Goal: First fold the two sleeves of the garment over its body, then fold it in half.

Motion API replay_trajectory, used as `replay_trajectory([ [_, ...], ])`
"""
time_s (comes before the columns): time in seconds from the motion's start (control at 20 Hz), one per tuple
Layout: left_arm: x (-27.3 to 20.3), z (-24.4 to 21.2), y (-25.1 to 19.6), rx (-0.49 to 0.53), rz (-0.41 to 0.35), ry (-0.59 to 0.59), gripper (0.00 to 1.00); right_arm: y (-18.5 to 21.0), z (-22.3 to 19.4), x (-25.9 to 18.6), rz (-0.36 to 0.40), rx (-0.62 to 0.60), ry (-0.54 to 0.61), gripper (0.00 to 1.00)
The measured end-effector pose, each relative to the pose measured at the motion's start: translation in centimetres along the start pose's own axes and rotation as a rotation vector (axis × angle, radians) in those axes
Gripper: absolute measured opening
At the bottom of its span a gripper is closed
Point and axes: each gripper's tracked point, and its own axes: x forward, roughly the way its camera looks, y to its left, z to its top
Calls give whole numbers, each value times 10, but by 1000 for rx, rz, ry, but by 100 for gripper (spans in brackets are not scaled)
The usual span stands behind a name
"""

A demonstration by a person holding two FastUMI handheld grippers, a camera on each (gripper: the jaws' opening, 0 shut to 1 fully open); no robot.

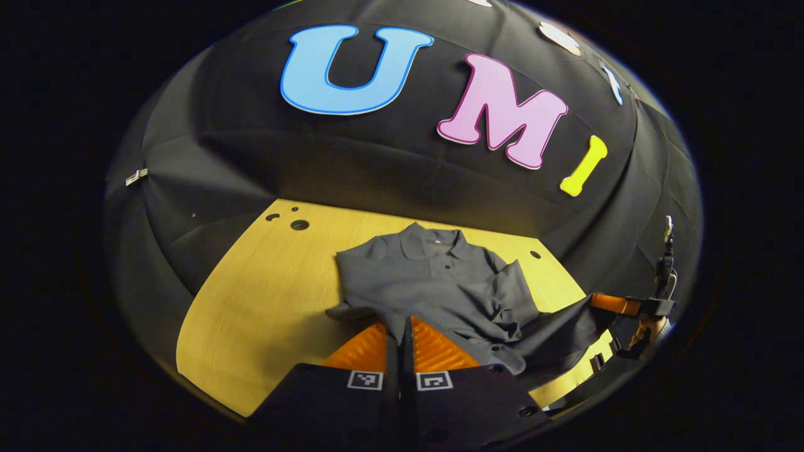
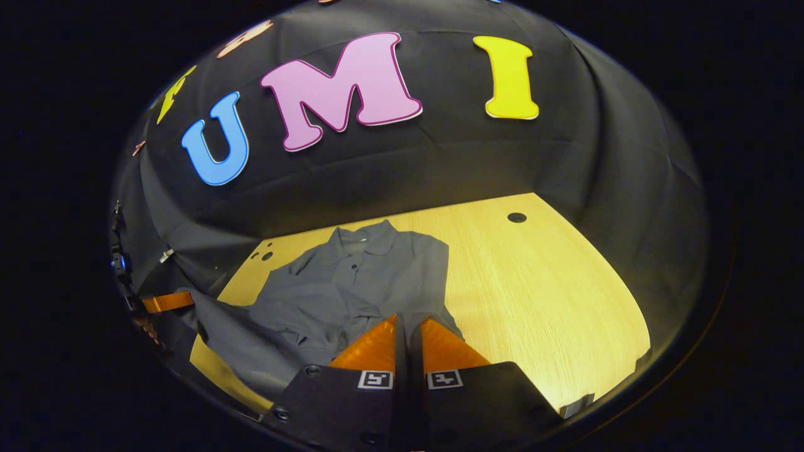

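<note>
Currently both claws, left [image 1: 405, 326] and right [image 2: 408, 326], pinch the shirt [image 1: 440, 282] hem, lifted off the desk [image 1: 264, 295]; sleeves lie folded in. Carry both corners level toward the collar.

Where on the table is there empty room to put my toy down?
The table has a wide bare patch in the right gripper view, between the grey shirt and the black cloth wall. In the left gripper view another bare patch lies beside the shirt, near the small holes. It is crowded at the near edge, where both grippers meet the shirt.
</note>
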Motion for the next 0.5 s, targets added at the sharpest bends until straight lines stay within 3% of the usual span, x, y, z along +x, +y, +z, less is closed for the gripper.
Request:
replay_trajectory([
  [0.5, 51, 87, -7, -22, -6, -102, 5, 1, 71, 62, 18, -9, -90, 5],
])
